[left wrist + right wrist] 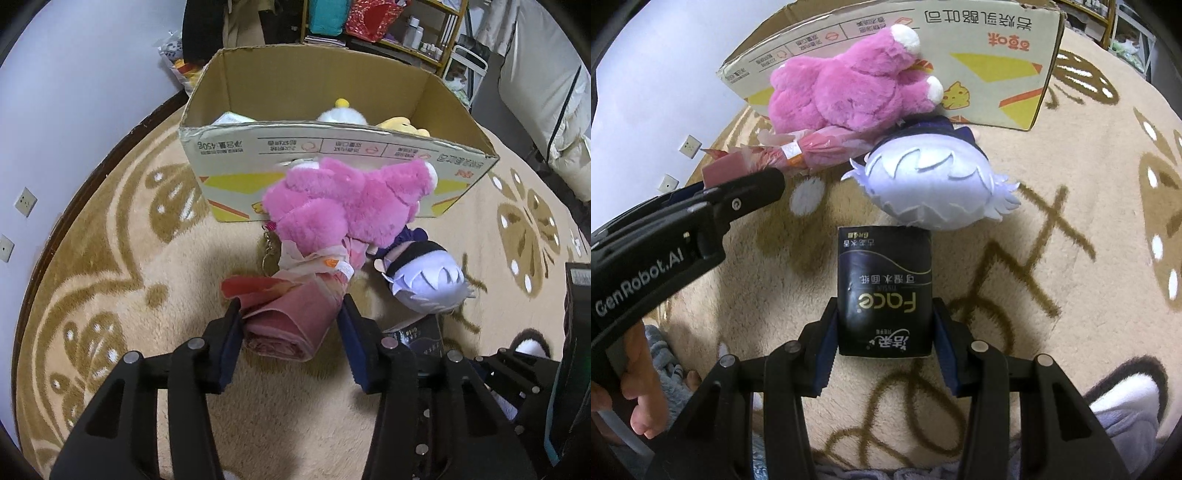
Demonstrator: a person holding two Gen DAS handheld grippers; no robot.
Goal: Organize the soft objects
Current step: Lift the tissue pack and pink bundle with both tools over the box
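My left gripper (290,321) is shut on the pink wrapped stem (291,325) of a pink plush bouquet (351,206), held just in front of the cardboard box (332,162). The bouquet also shows in the right wrist view (849,88), with the left gripper's finger (753,192) below it. My right gripper (884,325) is shut on a black tissue pack (884,291), low over the rug. A pale purple plush head (934,184) lies on the rug between the pack and the box; it also shows in the left wrist view (428,280).
The box (997,55) stands open on a beige patterned rug (110,258) and holds a white plush (341,112) and a yellow plush (402,127). A white wall with sockets (25,201) is at the left. Shelves (388,26) stand behind the box.
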